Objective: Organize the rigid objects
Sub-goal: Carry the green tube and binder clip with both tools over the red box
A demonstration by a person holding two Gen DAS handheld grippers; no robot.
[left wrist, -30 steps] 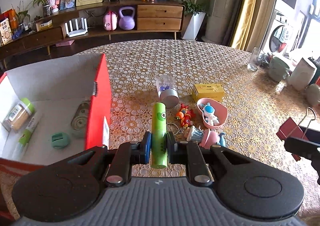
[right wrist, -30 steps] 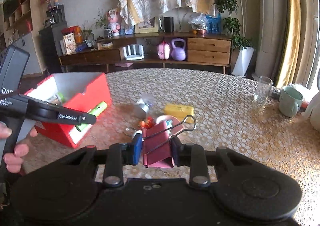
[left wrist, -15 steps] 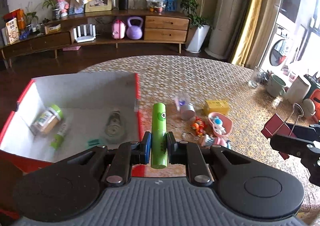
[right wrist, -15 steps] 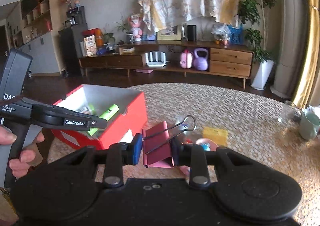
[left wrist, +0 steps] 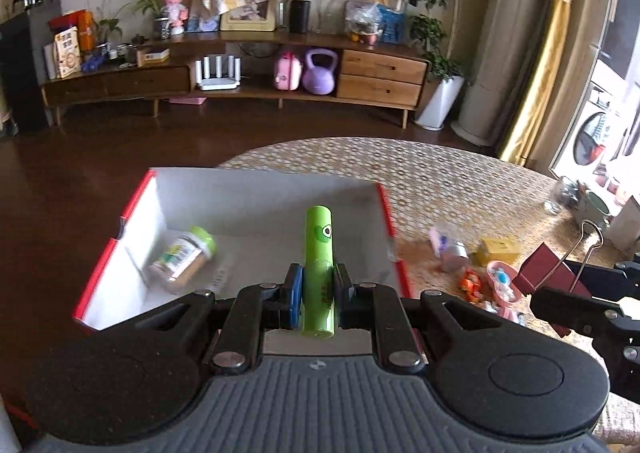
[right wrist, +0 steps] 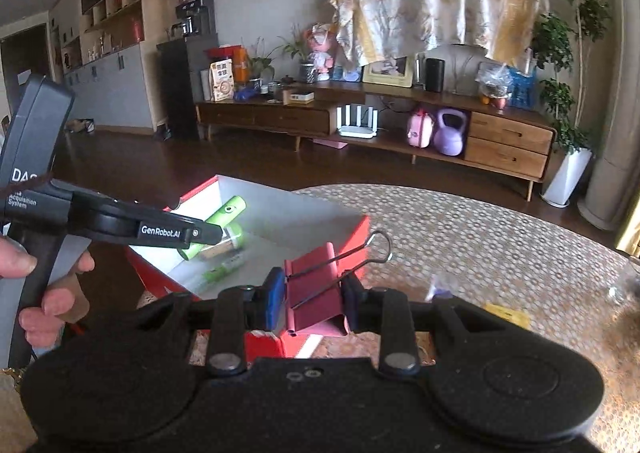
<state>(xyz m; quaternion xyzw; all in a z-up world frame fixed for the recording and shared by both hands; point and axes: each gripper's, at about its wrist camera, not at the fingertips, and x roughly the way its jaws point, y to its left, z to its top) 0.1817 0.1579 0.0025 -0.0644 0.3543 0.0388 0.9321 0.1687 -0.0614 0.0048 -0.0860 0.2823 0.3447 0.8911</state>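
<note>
Fingers of the left gripper (left wrist: pixel 317 295) pinch a green tube (left wrist: pixel 318 273) near its base, its long free end jutting ahead over the red box (left wrist: pixel 384 205); those of the right gripper (right wrist: pixel 314 301) clamp a red clip (right wrist: pixel 316 293) at the box's near corner. A tube held so low could pivot or roll on release. Just beyond lies a jar (left wrist: pixel 182 259), which a dropped tube may strike. Both grippers crowd one opening and could collide; the clip might land on the bench (right wrist: pixel 480 237).

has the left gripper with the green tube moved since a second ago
Yes. The left gripper, shut on the green tube, has swung from the lace table to over the red box.
</note>
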